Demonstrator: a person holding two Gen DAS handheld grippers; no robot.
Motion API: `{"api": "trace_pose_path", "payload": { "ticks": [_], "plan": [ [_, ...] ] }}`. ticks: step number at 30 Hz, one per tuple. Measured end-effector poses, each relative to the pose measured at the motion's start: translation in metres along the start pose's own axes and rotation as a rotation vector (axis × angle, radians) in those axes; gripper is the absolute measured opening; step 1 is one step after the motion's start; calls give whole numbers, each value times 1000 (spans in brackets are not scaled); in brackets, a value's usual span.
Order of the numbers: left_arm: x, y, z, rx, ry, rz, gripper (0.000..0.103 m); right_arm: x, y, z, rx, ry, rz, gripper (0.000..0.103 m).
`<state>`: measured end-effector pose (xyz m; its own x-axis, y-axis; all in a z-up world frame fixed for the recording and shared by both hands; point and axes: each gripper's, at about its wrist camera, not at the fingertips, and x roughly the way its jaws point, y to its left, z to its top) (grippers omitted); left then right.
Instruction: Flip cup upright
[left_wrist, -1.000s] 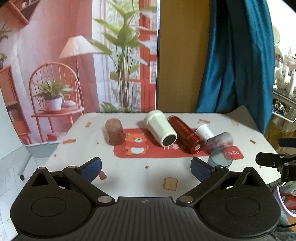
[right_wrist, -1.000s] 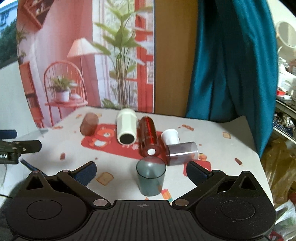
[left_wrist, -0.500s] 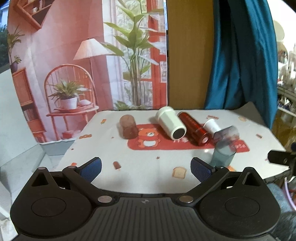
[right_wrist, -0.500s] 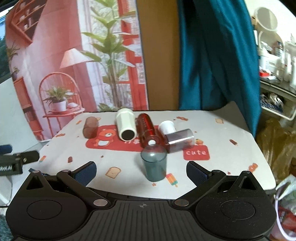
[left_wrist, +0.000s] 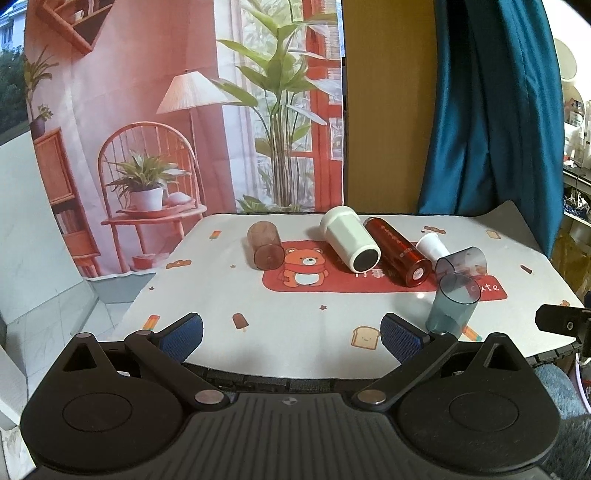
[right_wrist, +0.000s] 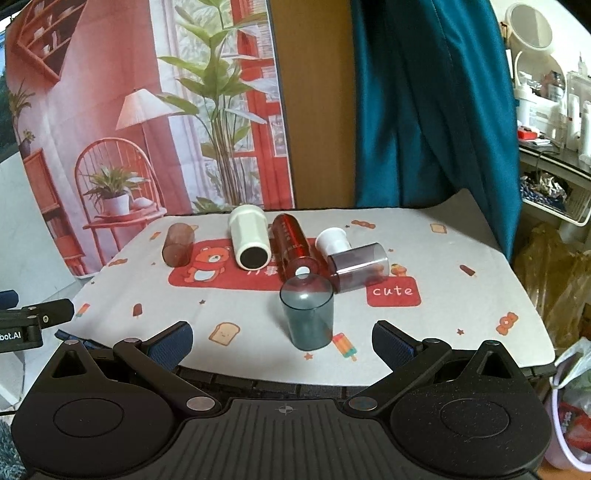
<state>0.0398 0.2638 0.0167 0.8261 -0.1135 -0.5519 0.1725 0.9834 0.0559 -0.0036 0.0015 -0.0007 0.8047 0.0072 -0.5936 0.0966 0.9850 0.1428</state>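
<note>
One cup done by the look of it: seeing teal cup (right_wrist: 308, 317) standing on its narrow base, wide mouth up, near the front of the surface (right_wrist: 461, 314), touching nothing in the right wrist view. Judging it upright from the taper; rim looking open in the left wrist view too (left_wrist: 452, 310).

Counting five more lying on their sides in a row behind it: brown cup (right_wrist: 177, 249) far left and apart, white cup (right_wrist: 249, 240), red tumbler (right_wrist: 293, 247), small white cup (right_wrist: 334, 240), purple-grey cup (right_wrist: 358, 271). Reading the last four as packed close, possibly touching; not telling for sure.

Holding nothing in either hand: left tongs (left_wrist: 291, 330) spread wide and empty, hanging back at the near edge; right tongs (right_wrist: 282, 338) also spread wide and empty, facing the teal cup straight on, not touching it.

Judging progress: if only the teal cup counting, task looking finished, just needing pulling clear. If all cups counting, five flips remaining, purple-grey one lying nearest. Watching for knocking the standing cup when reaching past.
</note>
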Motion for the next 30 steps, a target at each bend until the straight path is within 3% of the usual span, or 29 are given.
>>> {"api": "trace_pose_path", "payload": {
  "ticks": [30],
  "plan": [
    [1,1,1,-18,7,-7,103,0,-7,2,-1,-3,-7,103]
  ]
}}
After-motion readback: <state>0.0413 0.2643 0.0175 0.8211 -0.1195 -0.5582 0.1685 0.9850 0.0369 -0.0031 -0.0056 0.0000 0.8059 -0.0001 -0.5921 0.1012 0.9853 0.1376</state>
